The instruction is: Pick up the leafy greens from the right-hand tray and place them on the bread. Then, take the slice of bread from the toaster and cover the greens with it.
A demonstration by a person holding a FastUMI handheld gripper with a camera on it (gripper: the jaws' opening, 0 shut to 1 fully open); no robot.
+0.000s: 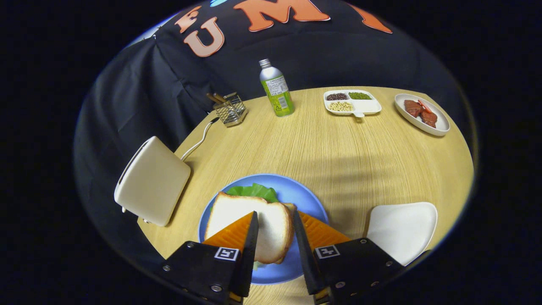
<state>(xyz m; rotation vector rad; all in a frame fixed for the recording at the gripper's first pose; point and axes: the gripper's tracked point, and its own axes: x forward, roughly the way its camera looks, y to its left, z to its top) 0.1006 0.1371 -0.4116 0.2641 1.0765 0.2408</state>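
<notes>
At the left of the wooden table (322,144) I see the cream toaster (152,186), its slot facing away, so I cannot tell what is in it. Next, just ahead of my gripper (274,222), a blue plate (305,199) carries the top slice of bread (250,224), with leafy greens (254,191) peeking out beyond it. The jaws stand apart, holding nothing, their tips over the slice (contact is unclear). To the right sits the emptied white tray (402,231). I judge the covering step essentially done; next I should lift straight away without nudging the slice.
</notes>
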